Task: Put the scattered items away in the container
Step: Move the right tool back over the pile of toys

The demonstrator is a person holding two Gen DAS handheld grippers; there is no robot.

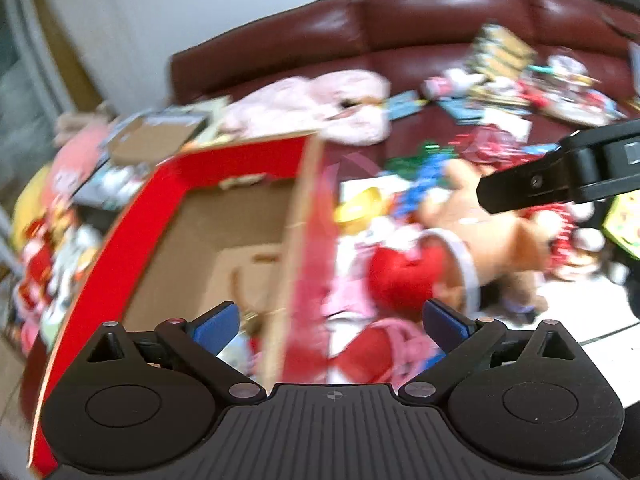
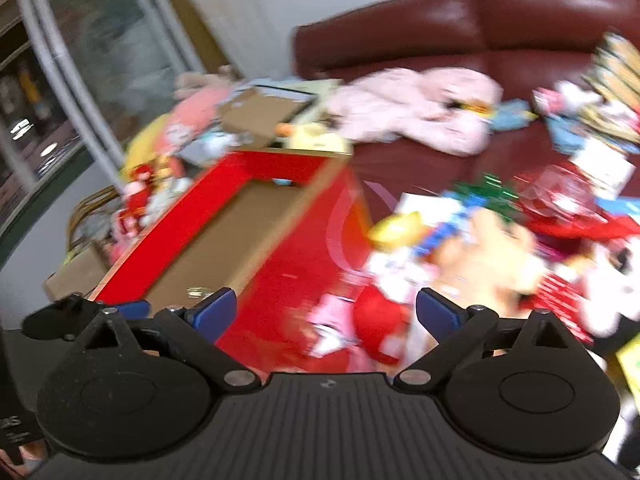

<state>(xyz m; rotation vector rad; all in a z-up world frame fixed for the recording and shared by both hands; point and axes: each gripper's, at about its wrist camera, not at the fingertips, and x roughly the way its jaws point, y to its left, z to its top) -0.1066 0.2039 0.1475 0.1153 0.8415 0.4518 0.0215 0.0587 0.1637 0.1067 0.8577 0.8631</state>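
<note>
Dark red leather sofa (image 1: 420, 20) behind, toys littering the floor. Hovering left gripper (image 1: 332, 320) and right gripper (image 2: 326, 312), both spread wide, holding nothing. Open red cardboard box (image 1: 132, 216) sitting left of brown plush toy (image 1: 492, 224). Best picking plush by its middle, then lifting clear over box wall.

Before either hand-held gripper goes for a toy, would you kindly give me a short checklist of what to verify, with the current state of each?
1. Left hand-held gripper open and empty: ok.
2. Right hand-held gripper open and empty: ok.
3. Red cardboard box open at the top, with room inside: ok.
4. Brown plush toy and red plush toy lie outside the box, to its right: ok.
5. Views sharp enough to choose a grasp point: not ok, both are motion-blurred.
6. Toys lying separate from one another: cannot tell, they are piled.
</note>
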